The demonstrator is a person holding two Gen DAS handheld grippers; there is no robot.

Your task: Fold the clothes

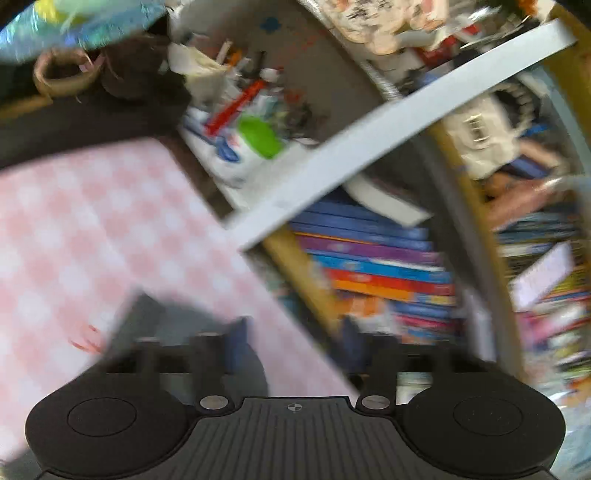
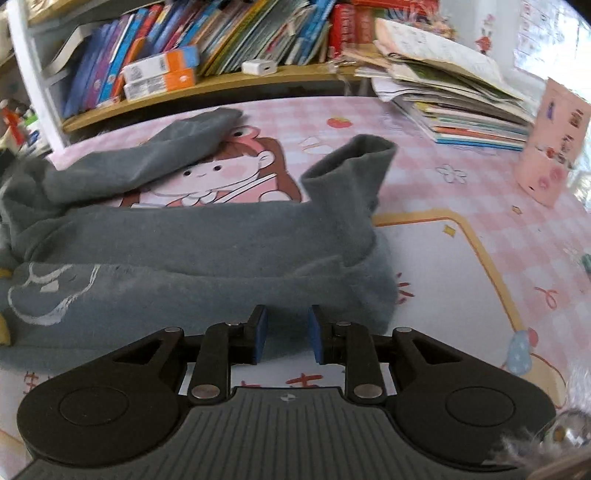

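A grey sweatshirt (image 2: 207, 251) lies partly folded on the pink checked table cover (image 2: 443, 266). One sleeve (image 2: 354, 166) points up to the right, the other sleeve (image 2: 177, 147) stretches to the back left, and a white print (image 2: 48, 295) shows at the left. My right gripper (image 2: 288, 334) is open just above the garment's near hem, with its blue pads (image 2: 260, 332) apart and nothing between them. The left wrist view is blurred and tilted. There my left gripper (image 1: 293, 343) is open wide, above the table's edge, with a corner of the grey sweatshirt (image 1: 159, 321) under its left finger.
A wooden shelf full of books (image 2: 221, 33) runs behind the table. A stack of books and papers (image 2: 461, 96) and a pink box (image 2: 550, 147) stand at the right. In the left wrist view, a white shelf board (image 1: 369, 147), stationery clutter (image 1: 243, 122) and stacked books (image 1: 376, 266) lie beyond the table edge.
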